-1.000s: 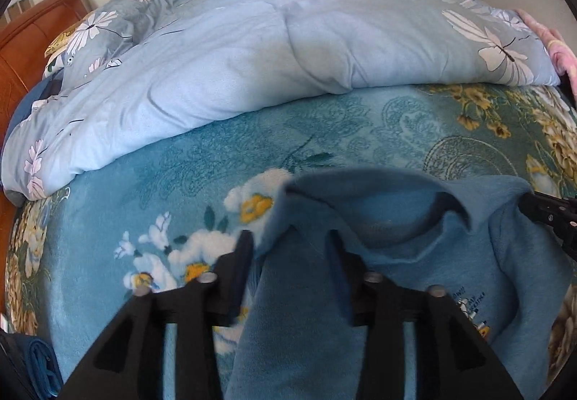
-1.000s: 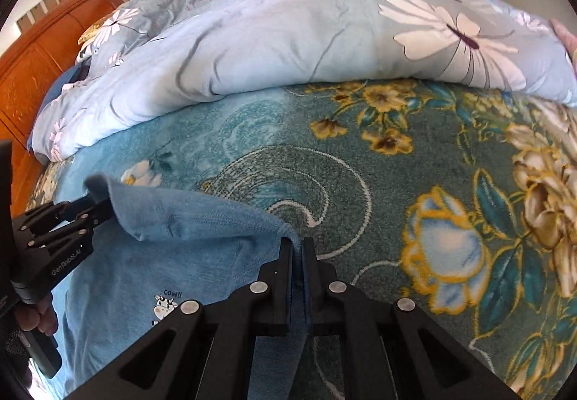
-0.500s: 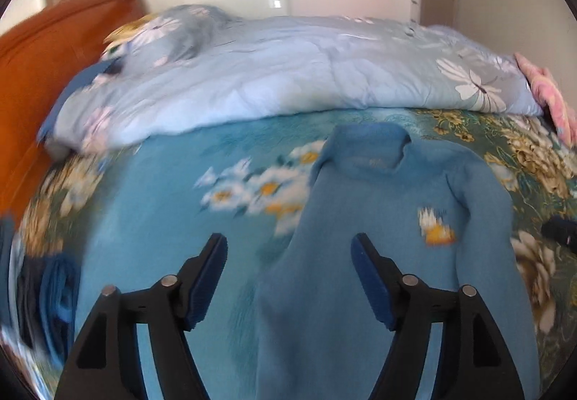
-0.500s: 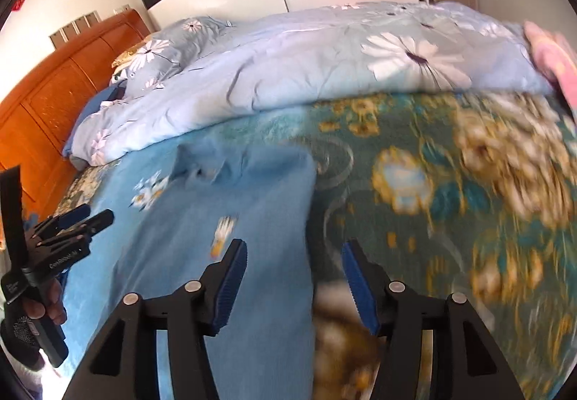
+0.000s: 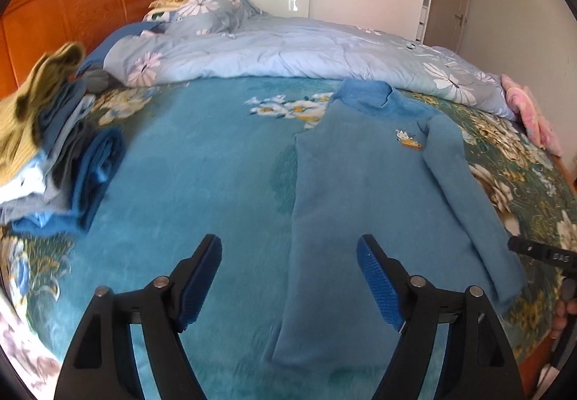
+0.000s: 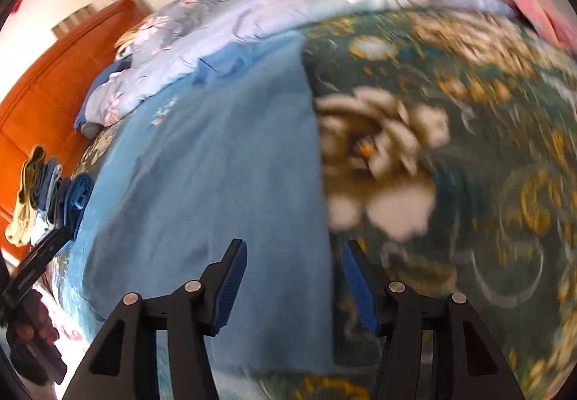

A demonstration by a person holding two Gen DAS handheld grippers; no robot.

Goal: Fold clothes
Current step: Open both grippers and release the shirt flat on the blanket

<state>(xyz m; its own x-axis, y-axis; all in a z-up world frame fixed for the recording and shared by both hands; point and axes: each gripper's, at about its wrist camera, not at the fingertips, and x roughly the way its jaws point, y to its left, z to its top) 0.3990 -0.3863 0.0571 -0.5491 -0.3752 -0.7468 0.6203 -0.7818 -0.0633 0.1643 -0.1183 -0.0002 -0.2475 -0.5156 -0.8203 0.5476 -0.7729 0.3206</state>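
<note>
Sweater flat on bed, left gripper opening, right gripper seemingly parted, both empty.

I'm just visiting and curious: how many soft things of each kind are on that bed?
Sweater laid flat: 1
Pile of folded clothes: 1
Quilt: 1
Pillow: 1
Pink cloth: 1
Total: 5
</note>
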